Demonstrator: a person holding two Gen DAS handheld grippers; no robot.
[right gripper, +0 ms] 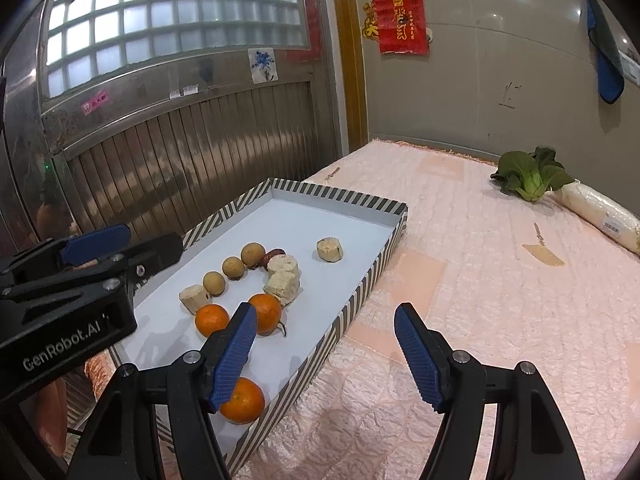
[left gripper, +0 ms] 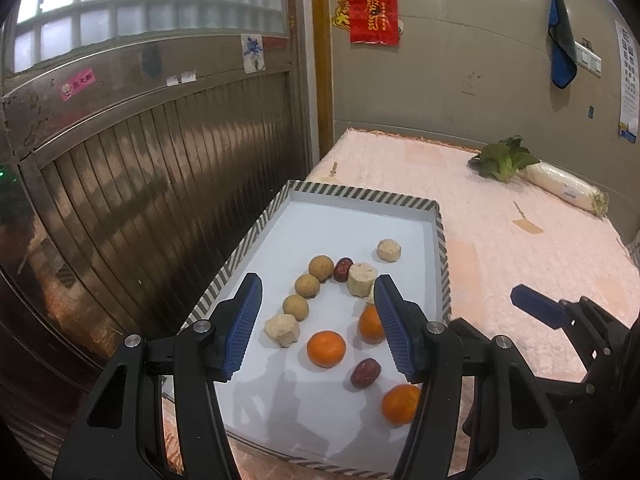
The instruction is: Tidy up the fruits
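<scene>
One orange (left gripper: 370, 326) is half hidden behind the left gripper (left gripper: 318, 324). The tray (left gripper: 362, 194) runs lengthwise near to far. Both jaws are spread, empty, including the right gripper (right gripper: 324, 354).

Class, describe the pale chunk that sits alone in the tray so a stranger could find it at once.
Start at the striped tray on the pink cloth. Past the oranges and brown balls, one pale chunk lies nearest the tray's far end. Unlike the other chunks, it touches nothing.
</scene>
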